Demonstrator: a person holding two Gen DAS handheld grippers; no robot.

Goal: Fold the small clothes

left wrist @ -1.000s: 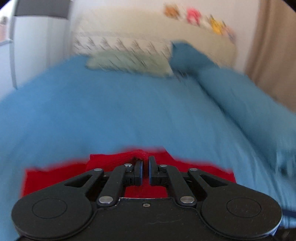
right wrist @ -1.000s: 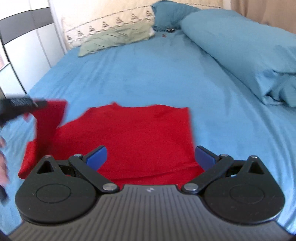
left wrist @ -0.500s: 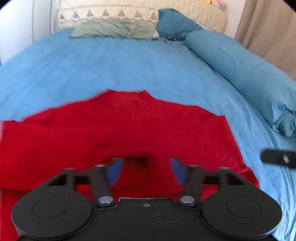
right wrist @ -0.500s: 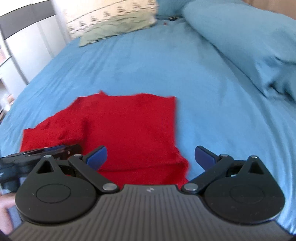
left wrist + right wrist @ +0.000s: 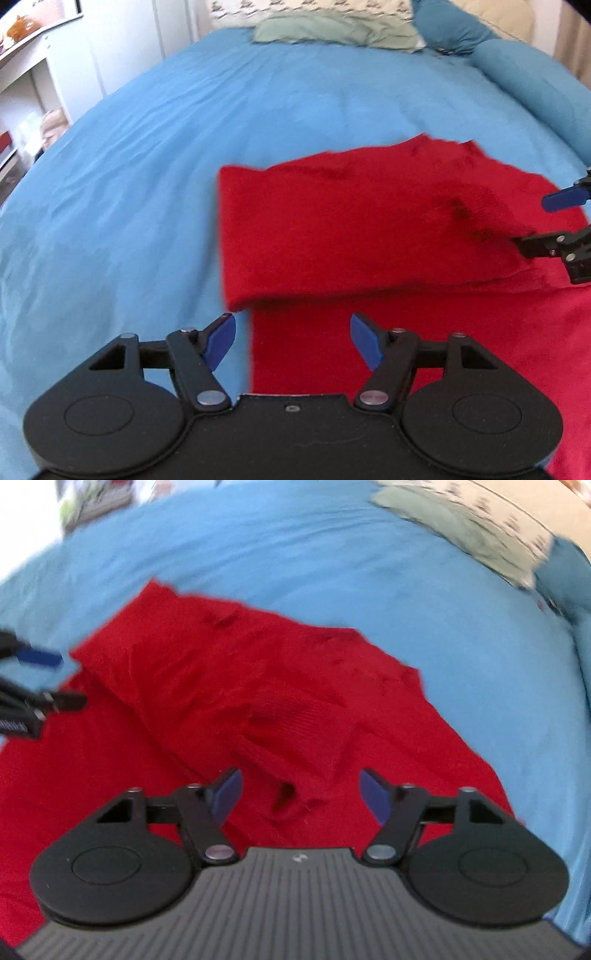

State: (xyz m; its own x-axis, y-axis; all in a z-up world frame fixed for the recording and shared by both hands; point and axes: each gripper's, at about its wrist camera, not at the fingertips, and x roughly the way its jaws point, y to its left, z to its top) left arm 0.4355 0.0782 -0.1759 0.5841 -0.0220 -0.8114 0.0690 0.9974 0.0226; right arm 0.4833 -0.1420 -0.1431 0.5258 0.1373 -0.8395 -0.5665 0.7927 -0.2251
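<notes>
A red knit garment (image 5: 369,229) lies on the blue bedspread (image 5: 129,177), with one sleeve folded across its body. My left gripper (image 5: 291,341) is open and empty, just above the garment's left edge. My right gripper (image 5: 299,794) is open and empty, over the folded sleeve's ribbed cuff (image 5: 295,734). The right gripper's fingertips (image 5: 561,201) show at the right edge of the left wrist view. The left gripper's fingertips (image 5: 37,657) show at the left edge of the right wrist view.
Pillows (image 5: 332,26) lie at the head of the bed. A rolled blue duvet (image 5: 535,81) runs along the right side. A white shelf unit (image 5: 29,96) stands left of the bed.
My left gripper let go of the sleeve, opened and moved left to the garment's edge. My right gripper swung over the folded sleeve and stayed open.
</notes>
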